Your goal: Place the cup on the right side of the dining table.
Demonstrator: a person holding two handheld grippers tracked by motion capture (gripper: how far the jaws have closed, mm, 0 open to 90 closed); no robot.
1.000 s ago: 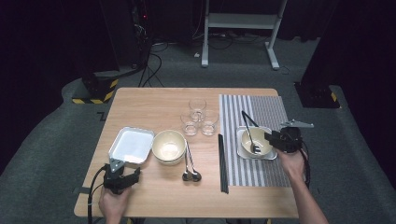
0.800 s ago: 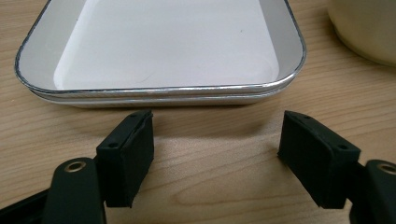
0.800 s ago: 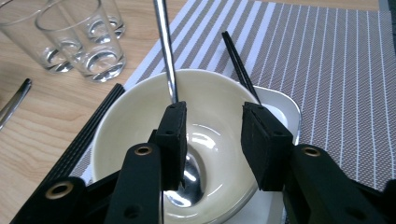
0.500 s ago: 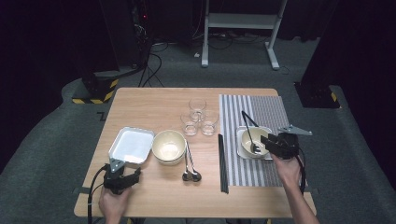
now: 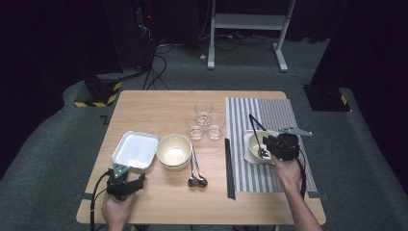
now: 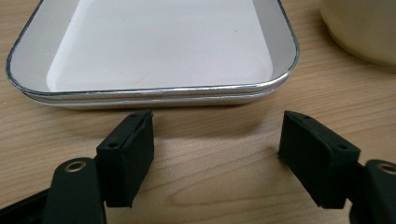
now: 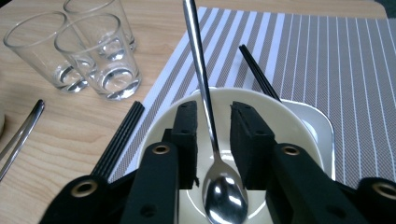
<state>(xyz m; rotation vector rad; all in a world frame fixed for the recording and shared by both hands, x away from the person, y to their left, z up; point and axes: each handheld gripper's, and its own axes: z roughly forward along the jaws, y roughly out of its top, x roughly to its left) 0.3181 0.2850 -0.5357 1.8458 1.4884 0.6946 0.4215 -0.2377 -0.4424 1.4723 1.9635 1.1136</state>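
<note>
My right gripper [image 7: 212, 135] has its jaws astride the handle of a metal spoon [image 7: 219, 186], and they have just been closing in on it; the left pad looks to be against the handle while a sliver of gap shows on the other side, so I cannot tell whether the spoon is truly pinched. The spoon stands with its bowl down inside a cream bowl [image 7: 289, 126], its handle rising up and away past the rim. That bowl sits on a small white dish [image 7: 322, 123] on the striped placemat [image 7: 327, 56], with a pair of black chopsticks [image 7: 259, 74] leaning out of the bowl behind it. Beyond the mat's edge I see another black pair [image 7: 119, 137] lying on the wood and three empty glasses [image 7: 100, 56]. My left gripper [image 6: 217, 149] rests wide apart on the bare table [image 6: 210, 186], grasping nothing, just short of the white tray [image 6: 154, 46]. From above, two more spoons [image 5: 195, 168] lie beside a second cream bowl [image 5: 174, 151].
</note>
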